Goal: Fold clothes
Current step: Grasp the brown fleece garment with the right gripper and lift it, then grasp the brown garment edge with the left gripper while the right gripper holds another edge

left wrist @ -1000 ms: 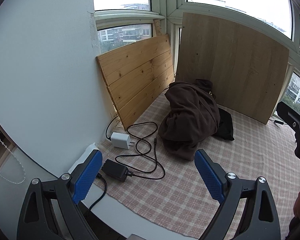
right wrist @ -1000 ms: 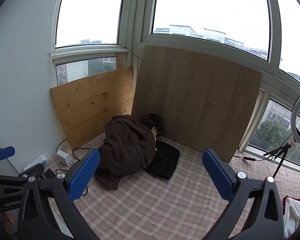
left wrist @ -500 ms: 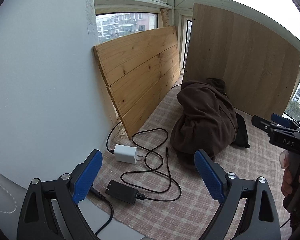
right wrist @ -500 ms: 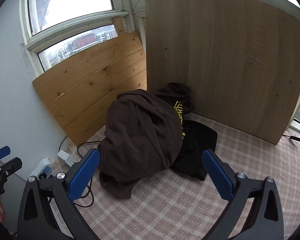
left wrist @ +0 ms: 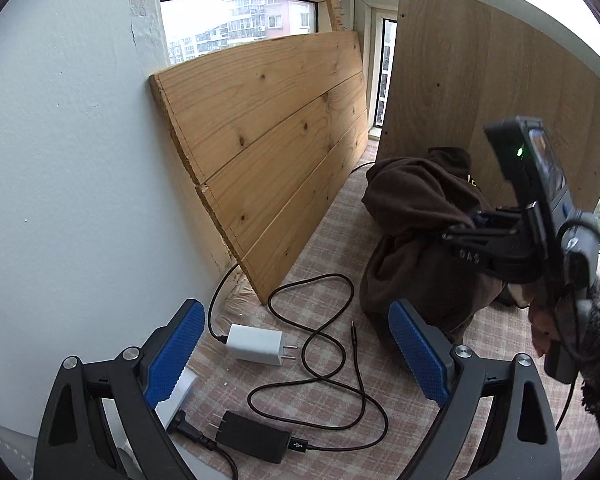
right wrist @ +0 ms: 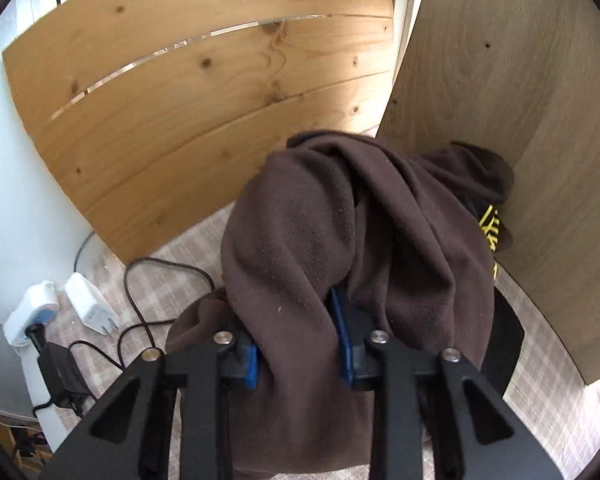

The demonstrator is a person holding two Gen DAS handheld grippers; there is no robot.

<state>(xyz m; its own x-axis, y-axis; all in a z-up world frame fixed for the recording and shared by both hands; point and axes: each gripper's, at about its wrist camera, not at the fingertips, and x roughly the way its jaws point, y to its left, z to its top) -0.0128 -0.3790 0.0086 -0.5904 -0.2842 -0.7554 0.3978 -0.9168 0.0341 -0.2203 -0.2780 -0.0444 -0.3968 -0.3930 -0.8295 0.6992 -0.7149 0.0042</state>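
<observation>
1. The brown hoodie (right wrist: 340, 248) lies bunched in a heap on the checked counter (left wrist: 332, 380), at about 2 o'clock in our left view, pushed into the corner where the pine board (left wrist: 268, 152) meets the grey board (right wrist: 520, 100). A black garment (right wrist: 508, 340) with yellow print sits under it at its 3 o'clock side.
2. Our right tongs (right wrist: 300, 344) are clenched on a thick fold of the hoodie; fleece fills the gap between the blue pads (right wrist: 342, 320).
3. Our left tongs (left wrist: 296, 364) are released, jaws wide, holding nothing, above the cable (left wrist: 320, 344).
4. Risks, as we judge them:
   - The pinch holds several layers, so a lift may drag the heap up as one lump instead of opening it.
   - The black garment may ride along, as it lies beneath.
   - The hem lies near the cable and the white charger (left wrist: 256, 344) at 8 o'clock; a sweep that way could snag them.
   - The leaning boards stand close behind; a hard tug could knock them.
</observation>
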